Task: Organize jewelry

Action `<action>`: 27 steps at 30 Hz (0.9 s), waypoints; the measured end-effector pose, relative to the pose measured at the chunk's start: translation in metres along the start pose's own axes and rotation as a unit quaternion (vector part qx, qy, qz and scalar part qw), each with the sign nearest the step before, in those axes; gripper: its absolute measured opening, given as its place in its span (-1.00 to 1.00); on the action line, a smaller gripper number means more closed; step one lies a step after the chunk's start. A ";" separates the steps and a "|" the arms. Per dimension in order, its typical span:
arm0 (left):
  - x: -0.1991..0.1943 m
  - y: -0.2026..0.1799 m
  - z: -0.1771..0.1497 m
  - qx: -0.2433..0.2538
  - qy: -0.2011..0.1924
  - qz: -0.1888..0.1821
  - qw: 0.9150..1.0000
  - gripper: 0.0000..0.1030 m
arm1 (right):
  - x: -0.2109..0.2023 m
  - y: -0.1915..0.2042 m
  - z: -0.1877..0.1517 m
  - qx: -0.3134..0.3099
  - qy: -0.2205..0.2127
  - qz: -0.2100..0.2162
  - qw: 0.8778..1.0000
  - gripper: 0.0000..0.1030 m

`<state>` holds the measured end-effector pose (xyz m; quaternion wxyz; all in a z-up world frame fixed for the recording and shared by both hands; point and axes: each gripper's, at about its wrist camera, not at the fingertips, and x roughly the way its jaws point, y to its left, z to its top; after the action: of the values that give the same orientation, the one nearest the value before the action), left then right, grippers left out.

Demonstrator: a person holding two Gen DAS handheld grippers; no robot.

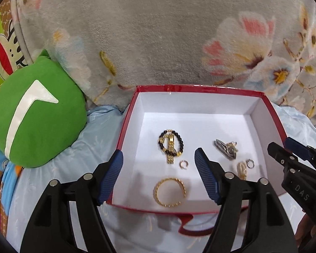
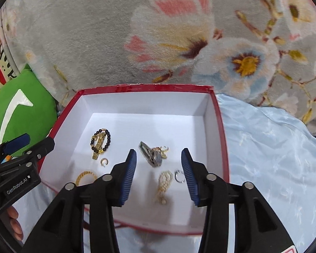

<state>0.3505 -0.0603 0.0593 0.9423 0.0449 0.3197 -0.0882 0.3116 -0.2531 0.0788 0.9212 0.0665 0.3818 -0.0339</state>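
Note:
A red box (image 1: 200, 88) with a white inside holds the jewelry. In the left wrist view it holds a black bead bracelet with a gold chain (image 1: 170, 144), a small ring (image 1: 183, 164), a gold bangle (image 1: 169, 191), a silver clip piece (image 1: 225, 148), a pearl piece (image 1: 242, 169) and another small ring (image 1: 250, 163). My left gripper (image 1: 159, 177) is open and empty above the bangle. My right gripper (image 2: 159, 176) is open and empty above the pearl piece (image 2: 164, 184), near the silver clip (image 2: 152, 154) and a ring (image 2: 179, 176).
The box (image 2: 145, 87) sits on light blue cloth (image 2: 273, 147). A grey floral blanket (image 2: 158, 31) lies behind it. A green cushion (image 1: 35, 116) lies left of the box. The other gripper shows at the frame edge in each view (image 1: 301, 166) (image 2: 16, 164).

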 end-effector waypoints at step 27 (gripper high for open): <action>-0.017 0.020 -0.037 -0.042 0.035 0.032 0.998 0.86 | -0.021 0.017 -0.040 -0.001 0.011 -0.038 0.999 0.54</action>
<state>0.3186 -0.0331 0.0408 0.9340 0.0186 0.3542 -0.0433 0.2711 -0.2304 0.0675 0.9149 0.0517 0.3946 -0.0681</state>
